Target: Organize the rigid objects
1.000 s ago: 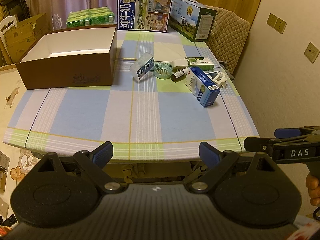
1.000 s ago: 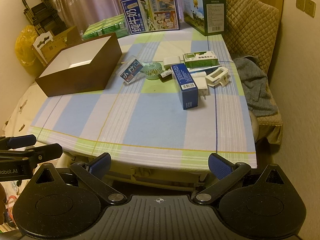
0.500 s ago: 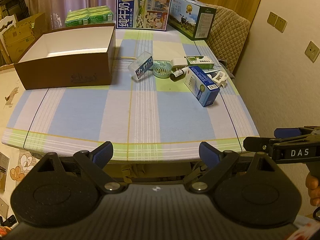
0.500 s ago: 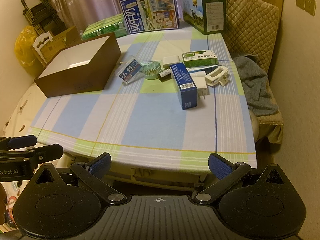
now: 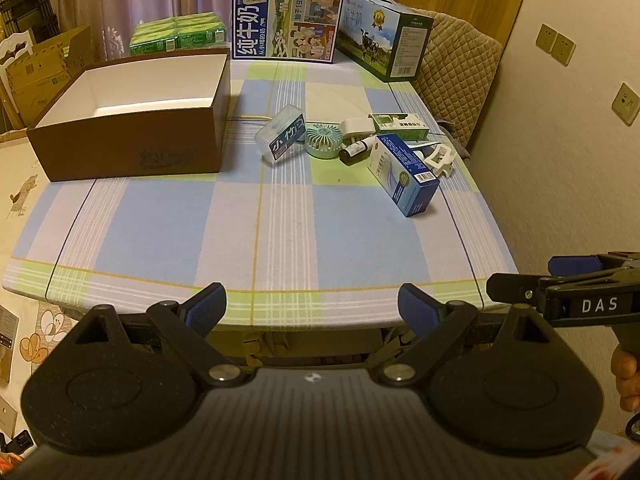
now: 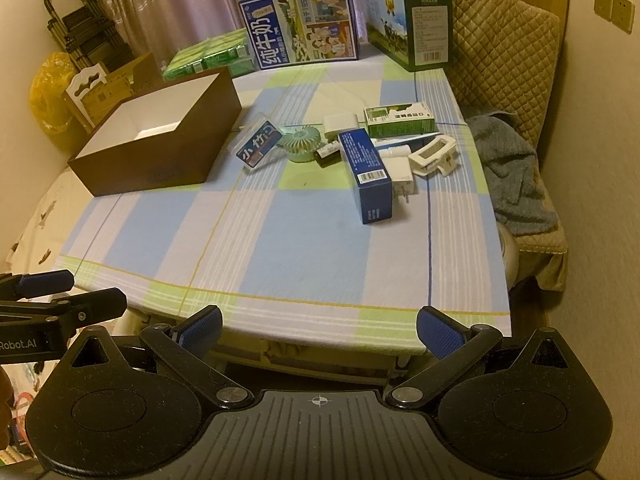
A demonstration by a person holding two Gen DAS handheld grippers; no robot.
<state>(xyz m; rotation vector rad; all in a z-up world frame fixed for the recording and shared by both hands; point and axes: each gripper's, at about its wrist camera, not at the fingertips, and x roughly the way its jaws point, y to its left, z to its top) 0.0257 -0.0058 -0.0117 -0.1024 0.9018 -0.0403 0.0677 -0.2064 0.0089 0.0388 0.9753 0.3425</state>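
An open cardboard box [image 5: 132,120] is sitting on the left part of the table [image 5: 280,248], toward the far side. To its right, a cluster is lying: a clear case [image 5: 282,140], then a small fan [image 5: 324,142], a small bottle [image 5: 354,152] and a long carton [image 5: 404,174] reaching nearest. Behind them a flat carton [image 5: 400,124] is lying. Two milk cartons [image 5: 288,24] are standing at the far edge, with wrapped packs [image 5: 178,34] to their left.
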